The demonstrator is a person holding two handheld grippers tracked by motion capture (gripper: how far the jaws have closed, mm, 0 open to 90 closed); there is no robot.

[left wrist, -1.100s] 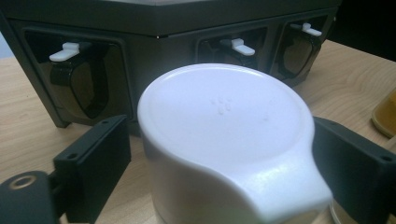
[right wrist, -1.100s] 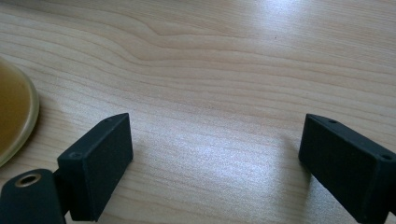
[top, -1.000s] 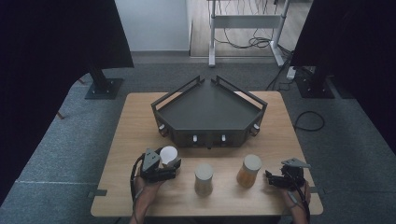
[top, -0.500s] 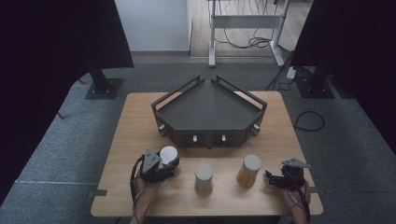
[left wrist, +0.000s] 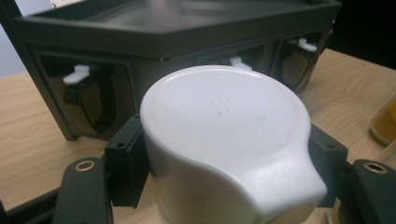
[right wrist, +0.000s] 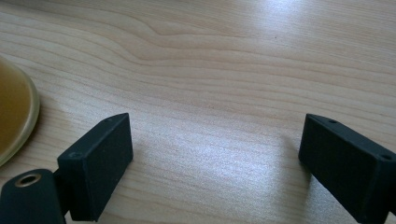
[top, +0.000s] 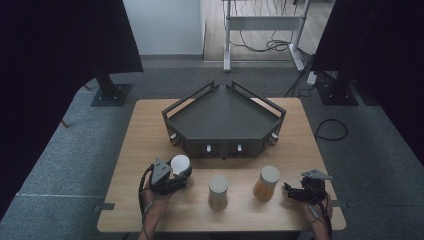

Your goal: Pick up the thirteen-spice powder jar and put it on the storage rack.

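A white cup (top: 180, 164) stands upside down on the wooden table (top: 150, 130), in front of the dark tray's (top: 225, 120) left front corner. My left gripper (top: 181, 173) is shut on it. In the left gripper view both black pads (left wrist: 126, 163) press on the sides of the white cup (left wrist: 224, 135). A beige upturned cup (top: 218, 191) and an amber one (top: 266, 183) stand to its right. My right gripper (top: 294, 192) rests near the table's front right, just right of the amber cup, and is open. In the right gripper view, bare wood lies between the right gripper's (right wrist: 215, 140) jaws.
The dark angular tray with raised rails fills the middle and back of the table, with small white latches (left wrist: 77, 74) along its front wall. The amber cup's rim (right wrist: 14, 116) lies left of my right jaws. Two black stands (top: 107, 90) flank the table on the grey carpet.
The left jaws have drawn in against the white cup. Both hands and the other cups stay where they were.
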